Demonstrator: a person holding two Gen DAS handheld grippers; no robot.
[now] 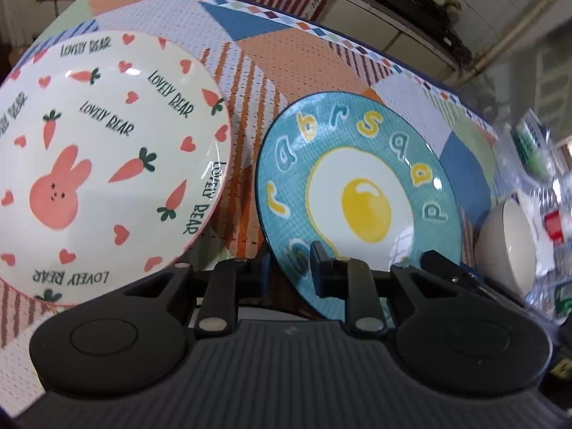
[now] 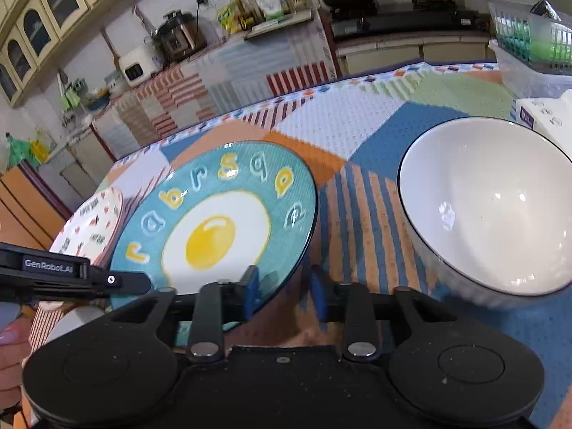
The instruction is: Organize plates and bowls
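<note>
A teal plate (image 1: 361,193) painted with a fried egg lies on the patchwork tablecloth (image 1: 286,57). My left gripper (image 1: 293,268) is shut on its near rim, one finger over the face and the other behind the edge. In the right wrist view the same teal plate (image 2: 214,228) has its right rim between the blue pads of my right gripper (image 2: 285,287), which is shut on it. The left gripper's black finger (image 2: 132,282) reaches onto the plate's left rim. A cream rabbit-and-carrot plate (image 1: 107,164) lies to the left, and a white bowl (image 2: 489,207) stands to the right.
Clear plastic baskets (image 2: 529,43) and a white box (image 2: 543,111) stand at the table's far right corner. Kitchen counters with appliances and bottles (image 2: 264,3) run behind the table. A person's hand (image 2: 10,350) shows at the lower left.
</note>
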